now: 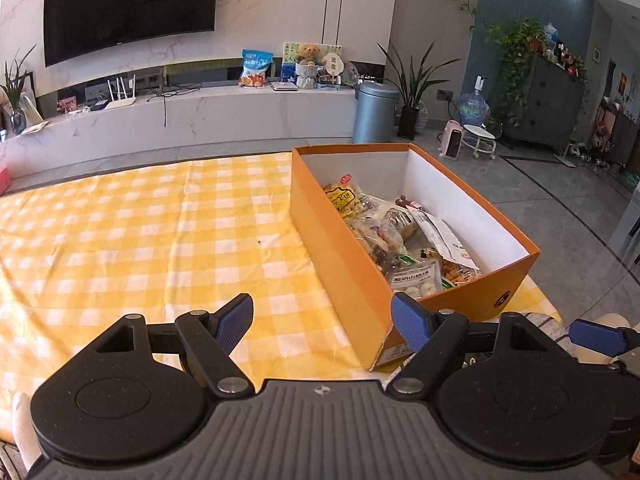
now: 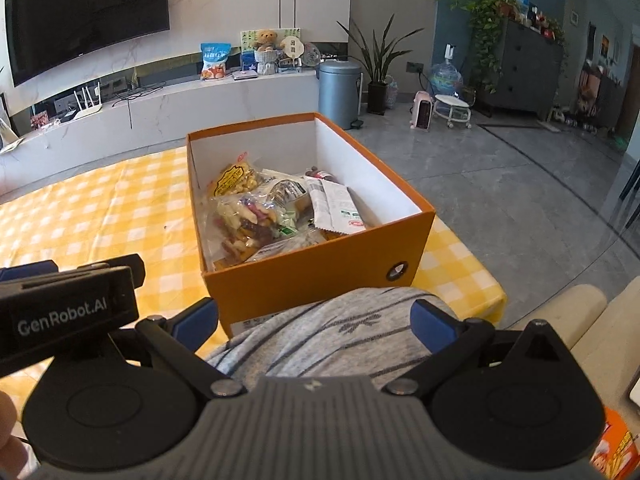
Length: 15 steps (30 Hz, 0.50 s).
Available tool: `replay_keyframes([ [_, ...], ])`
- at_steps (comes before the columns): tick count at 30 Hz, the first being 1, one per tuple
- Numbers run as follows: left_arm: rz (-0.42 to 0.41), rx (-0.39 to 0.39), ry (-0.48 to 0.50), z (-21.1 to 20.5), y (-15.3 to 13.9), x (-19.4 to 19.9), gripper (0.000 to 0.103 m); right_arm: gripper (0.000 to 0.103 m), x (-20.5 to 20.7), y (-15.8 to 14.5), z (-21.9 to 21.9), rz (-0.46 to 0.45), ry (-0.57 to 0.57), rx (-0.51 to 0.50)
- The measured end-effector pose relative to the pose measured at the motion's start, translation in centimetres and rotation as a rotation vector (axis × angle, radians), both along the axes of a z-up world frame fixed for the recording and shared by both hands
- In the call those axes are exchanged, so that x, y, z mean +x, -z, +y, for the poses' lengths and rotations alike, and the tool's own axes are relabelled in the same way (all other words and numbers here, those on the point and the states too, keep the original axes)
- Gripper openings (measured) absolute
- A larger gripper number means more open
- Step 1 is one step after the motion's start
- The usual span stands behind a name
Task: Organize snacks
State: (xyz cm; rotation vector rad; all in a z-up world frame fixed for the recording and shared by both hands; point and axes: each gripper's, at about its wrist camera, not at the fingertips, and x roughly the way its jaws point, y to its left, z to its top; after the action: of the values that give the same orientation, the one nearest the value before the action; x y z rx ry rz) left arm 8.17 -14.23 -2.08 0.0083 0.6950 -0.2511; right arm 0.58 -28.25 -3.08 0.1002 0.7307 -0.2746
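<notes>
Blue-padded left gripper held wide apart, nothing between the pads, low over the yellow checked tablecloth. Right gripper likewise spread wide and gripping nothing, with a grey striped knee filling the gap between its fingers. Just ahead of the left gripper and to its right, touching nothing of it: the orange box, open-topped and white inside, standing on the cloth near the table's right edge. Straight ahead of the right gripper in the right wrist view, beyond the knee, that same box. Inside it, heaped against its left wall, the snack packets: a yellow-labelled bag at the far end, a clear bag of mixed pieces in the middle, a white sachet lying slantwise to the right, and a small pack of pale round sweets nearest the grippers. Further packets underneath, perhaps, too jumbled to separate. Far side of the box floor bare. Well beyond the table, against the marble wall: a low white console, a blue snack bag and a teddy bear upon it, a dark television above, and a grey bin to the right.
</notes>
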Motion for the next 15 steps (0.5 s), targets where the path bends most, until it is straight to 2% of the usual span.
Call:
replay_keyframes([
  [4, -0.013, 0.027, -0.008, -0.26, 0.16, -0.23, 0.092, 0.1, 0.17, 0.18, -0.1, 0.005, 0.001, -0.006],
  [15, -0.001, 0.028, -0.03, -0.22, 0.32, -0.31, 0.092, 0.1, 0.29, 0.58, 0.18, 0.005, 0.0, -0.034],
])
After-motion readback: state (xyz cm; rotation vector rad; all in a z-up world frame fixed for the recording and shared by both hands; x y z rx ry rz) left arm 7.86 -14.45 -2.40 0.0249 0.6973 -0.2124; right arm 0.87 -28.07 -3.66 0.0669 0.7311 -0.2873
